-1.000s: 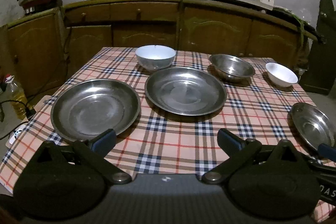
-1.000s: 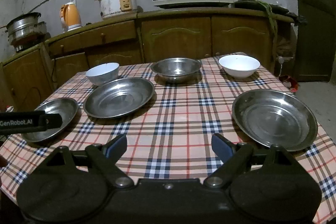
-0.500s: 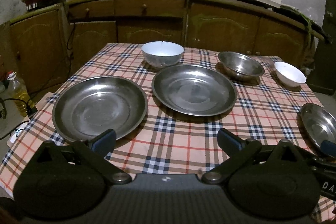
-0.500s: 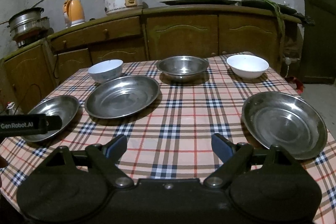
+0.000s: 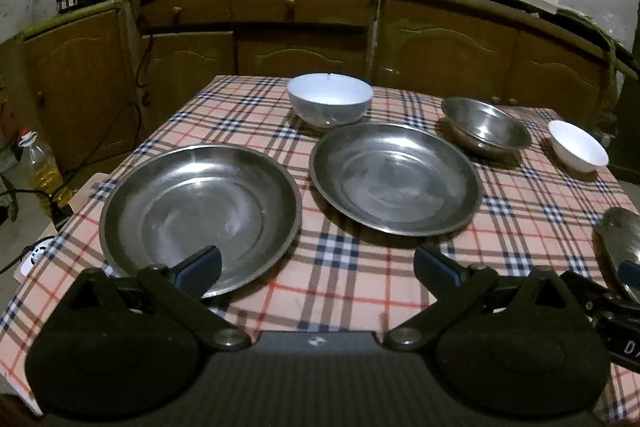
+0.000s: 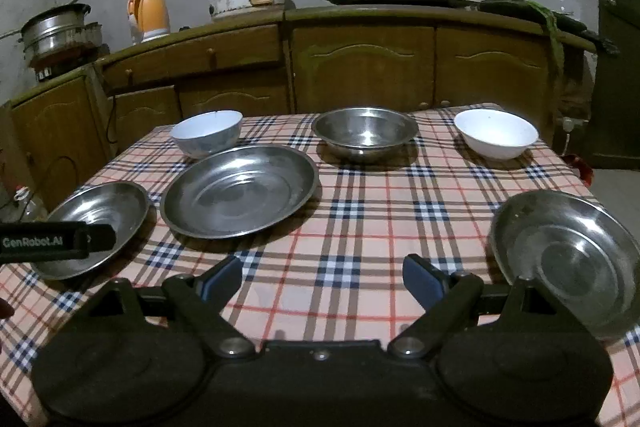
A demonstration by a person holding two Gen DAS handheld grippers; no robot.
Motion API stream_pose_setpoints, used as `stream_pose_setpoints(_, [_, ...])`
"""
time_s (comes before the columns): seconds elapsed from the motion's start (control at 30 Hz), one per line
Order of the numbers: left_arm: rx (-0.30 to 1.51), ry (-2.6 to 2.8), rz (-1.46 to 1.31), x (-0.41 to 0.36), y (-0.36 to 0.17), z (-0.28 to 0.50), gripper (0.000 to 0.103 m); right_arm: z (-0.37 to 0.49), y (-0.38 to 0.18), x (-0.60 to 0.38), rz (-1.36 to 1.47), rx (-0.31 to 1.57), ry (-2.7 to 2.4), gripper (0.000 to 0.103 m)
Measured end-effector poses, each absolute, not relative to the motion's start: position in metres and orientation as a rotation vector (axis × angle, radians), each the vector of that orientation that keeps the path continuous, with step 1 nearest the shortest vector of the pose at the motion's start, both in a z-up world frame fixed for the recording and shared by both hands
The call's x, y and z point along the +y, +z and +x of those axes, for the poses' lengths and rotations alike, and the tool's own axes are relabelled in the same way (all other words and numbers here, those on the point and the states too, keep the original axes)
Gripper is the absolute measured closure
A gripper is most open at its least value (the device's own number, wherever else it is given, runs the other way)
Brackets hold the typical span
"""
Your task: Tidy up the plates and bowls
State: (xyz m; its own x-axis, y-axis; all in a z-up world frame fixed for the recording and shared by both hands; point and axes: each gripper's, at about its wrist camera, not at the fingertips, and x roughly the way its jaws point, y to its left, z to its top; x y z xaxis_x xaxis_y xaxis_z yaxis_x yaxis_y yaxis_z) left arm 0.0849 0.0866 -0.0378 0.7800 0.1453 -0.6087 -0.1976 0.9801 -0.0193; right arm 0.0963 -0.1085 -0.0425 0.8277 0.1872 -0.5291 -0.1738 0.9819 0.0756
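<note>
Your left gripper (image 5: 316,263) is spread wide and holds nothing; its left fingertip (image 5: 200,265) overlaps the near rim of the left steel plate (image 5: 200,215). The middle steel plate (image 6: 240,195) lies beside it, with a pale bowl (image 6: 208,133) behind. Your right gripper (image 6: 322,277) is likewise wide apart and empty, over the checked tablecloth (image 6: 360,219). The right steel plate (image 6: 568,255) sits near its right finger, shiny, empty.
</note>
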Motion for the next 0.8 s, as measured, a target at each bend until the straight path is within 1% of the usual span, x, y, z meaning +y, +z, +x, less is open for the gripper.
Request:
stream_pose_setpoints(0.3, [0.624, 0.221, -0.091, 0.102, -0.033, 0.126, 0.000, 0.151, -0.038, -0.099, 0.015, 0.552, 0.213, 0.000])
stream_pose_setpoints(0.57, [0.610, 0.197, -0.075, 0.125, -0.034, 0.192, 0.000, 0.207, -0.042, -0.089, 0.006, 0.567, 0.233, 0.000])
stream_pose_setpoints(0.63, [0.640, 0.172, -0.067, 0.127, -0.039, 0.211, 0.002, 0.221, -0.046, -0.086, 0.011, 0.584, 0.235, 0.000])
stream_pose_setpoints(0.67, [0.655, 0.162, -0.059, 0.127, -0.043, 0.219, 0.005, 0.229, -0.049, -0.086, 0.018, 0.597, 0.241, 0.000])
stream_pose_setpoints(0.8, [0.694, 0.113, -0.027, 0.126, -0.055, 0.243, 0.010, 0.256, -0.062, -0.081, 0.032, 0.642, 0.245, 0.000])
